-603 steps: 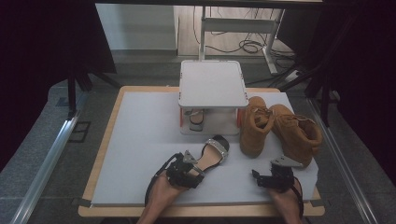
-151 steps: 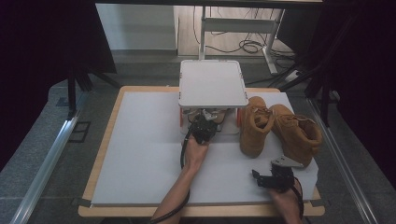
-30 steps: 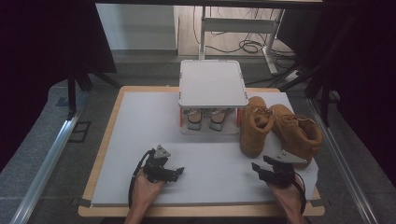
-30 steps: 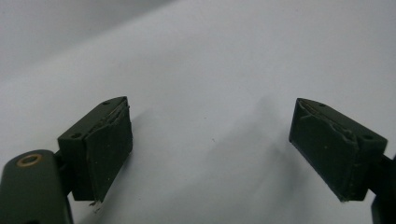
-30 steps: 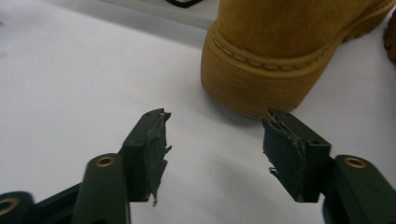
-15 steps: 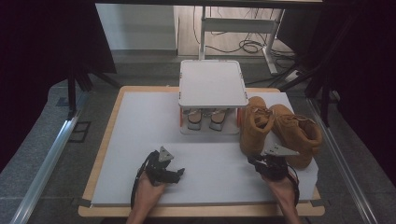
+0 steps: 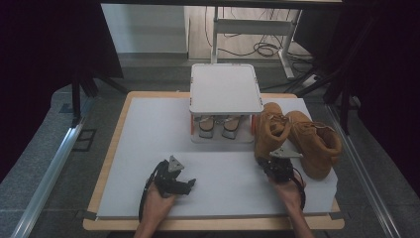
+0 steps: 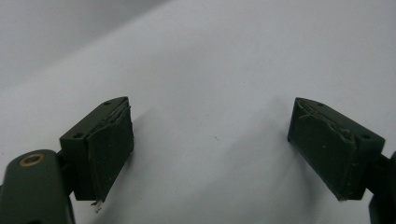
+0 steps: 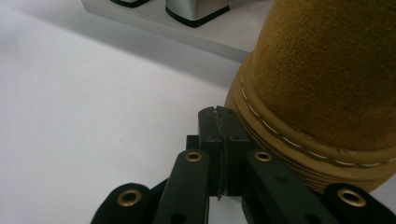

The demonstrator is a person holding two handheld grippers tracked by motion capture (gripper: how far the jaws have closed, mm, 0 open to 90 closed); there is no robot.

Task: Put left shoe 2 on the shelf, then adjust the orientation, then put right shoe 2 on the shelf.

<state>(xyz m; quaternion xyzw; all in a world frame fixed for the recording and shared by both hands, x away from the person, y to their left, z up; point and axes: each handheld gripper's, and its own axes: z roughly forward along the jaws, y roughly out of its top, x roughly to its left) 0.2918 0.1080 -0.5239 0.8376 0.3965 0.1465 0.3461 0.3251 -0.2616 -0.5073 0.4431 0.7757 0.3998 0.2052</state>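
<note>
High view – landmark: white two-tier rack (image 7: 225,94) at the far middle of the white mat (image 7: 148,134); a pair of sandals (image 7: 219,125) sits on its lower shelf.
High view – boots: near boot (image 7: 270,131) stands just right of the rack; far boot (image 7: 317,144) lies right of that one, touching it.
High view – right gripper (image 7: 278,166): in front of the rack's right corner, nose at the near boot's toe end.
High view – left gripper (image 7: 173,179): well in front of the rack's left half, resting on bare mat, nothing near it.
Left gripper view – tool: pads (image 8: 109,144) stand wide apart over plain mat; nothing between them.
Right gripper view – tool: jaws have just been closing and now meet pad to pad, nothing caught; right gripper (image 9: 219,122) tip sits against the boot's welt.
Right gripper view – boot: tan suede near boot (image 9: 327,79) with ribbed sole edge, touching or almost touching the jaw tips; the rack's base and sandal heels lie beyond.
Judgement – step: likely nudging or re-gripping the near boot toward the rack.
Judgement – doing it well: a shut tool can only push; push low on the sole so the boot slides rather than tips. For a lift, reopen and take the collar or heel, not the rounded toe.
</note>
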